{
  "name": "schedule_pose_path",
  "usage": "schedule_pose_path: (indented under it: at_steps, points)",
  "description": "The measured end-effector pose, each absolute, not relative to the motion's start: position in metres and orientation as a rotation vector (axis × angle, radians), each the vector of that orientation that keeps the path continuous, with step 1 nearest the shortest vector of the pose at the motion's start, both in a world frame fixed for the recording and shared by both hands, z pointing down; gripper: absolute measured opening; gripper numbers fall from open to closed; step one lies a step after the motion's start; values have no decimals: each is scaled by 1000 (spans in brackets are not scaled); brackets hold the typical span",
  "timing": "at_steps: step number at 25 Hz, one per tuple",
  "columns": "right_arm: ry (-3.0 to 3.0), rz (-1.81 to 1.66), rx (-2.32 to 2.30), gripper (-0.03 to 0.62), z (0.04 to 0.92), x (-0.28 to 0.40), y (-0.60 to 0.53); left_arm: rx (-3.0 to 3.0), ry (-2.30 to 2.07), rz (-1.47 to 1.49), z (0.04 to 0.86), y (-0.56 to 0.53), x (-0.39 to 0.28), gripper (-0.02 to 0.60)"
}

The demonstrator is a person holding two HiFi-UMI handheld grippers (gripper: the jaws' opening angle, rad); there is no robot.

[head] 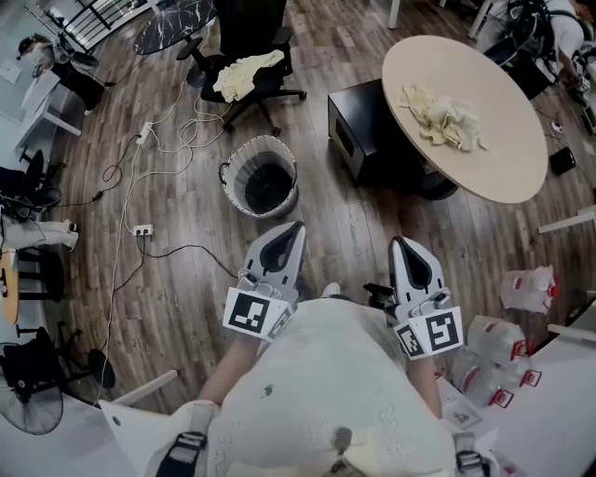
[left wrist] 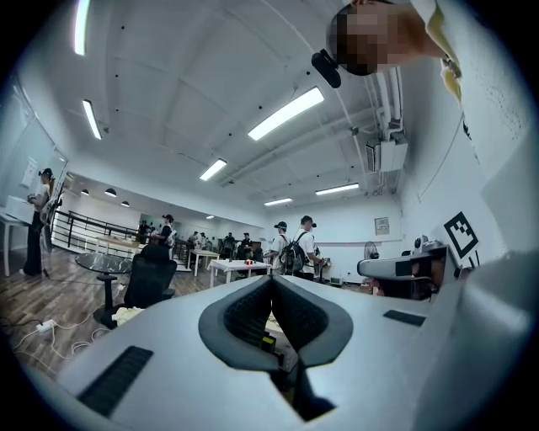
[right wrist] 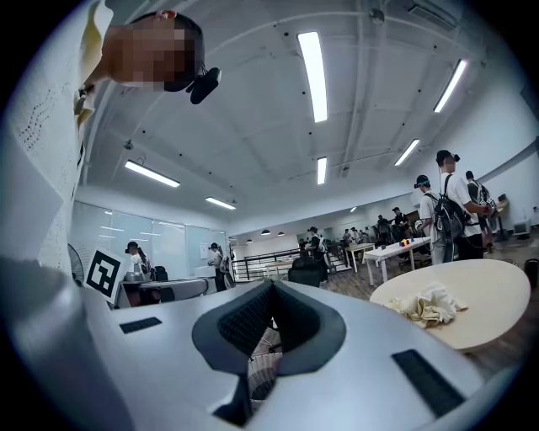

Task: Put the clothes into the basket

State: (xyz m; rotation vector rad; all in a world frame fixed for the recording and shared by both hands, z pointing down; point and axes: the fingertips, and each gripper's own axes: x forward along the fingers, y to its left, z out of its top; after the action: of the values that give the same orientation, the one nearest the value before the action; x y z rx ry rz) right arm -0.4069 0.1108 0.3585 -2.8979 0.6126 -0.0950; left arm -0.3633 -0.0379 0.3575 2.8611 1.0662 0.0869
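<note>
Two grippers level, jaws pressed together, empty: left gripper, right gripper. Basket on floor ahead; clothes on bench, more on chair.

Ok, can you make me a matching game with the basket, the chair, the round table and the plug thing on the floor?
Things:
1. basket
2. office chair
3. round table
4. power strip

Where or how:
A. beige, at the right, crumpled cloth on top
B. black, cream cloth on its seat
C. standing on the wooden floor in the middle, no clothes seen inside
D. white and small, lying at the left

Pairs: 1-C, 2-B, 3-A, 4-D
</note>
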Motion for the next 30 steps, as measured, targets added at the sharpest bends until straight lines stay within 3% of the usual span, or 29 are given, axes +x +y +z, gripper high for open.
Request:
schedule_pose_path:
  at_steps: [13, 30]
  points:
    - [519, -147, -2880, 8, 369, -391, 133, 2800, 1143, 157, 370, -18, -338, 20]
    - [195, -141, -2916, 8, 357, -280, 202, 2674, 1448, 155, 354, 68, -205, 20]
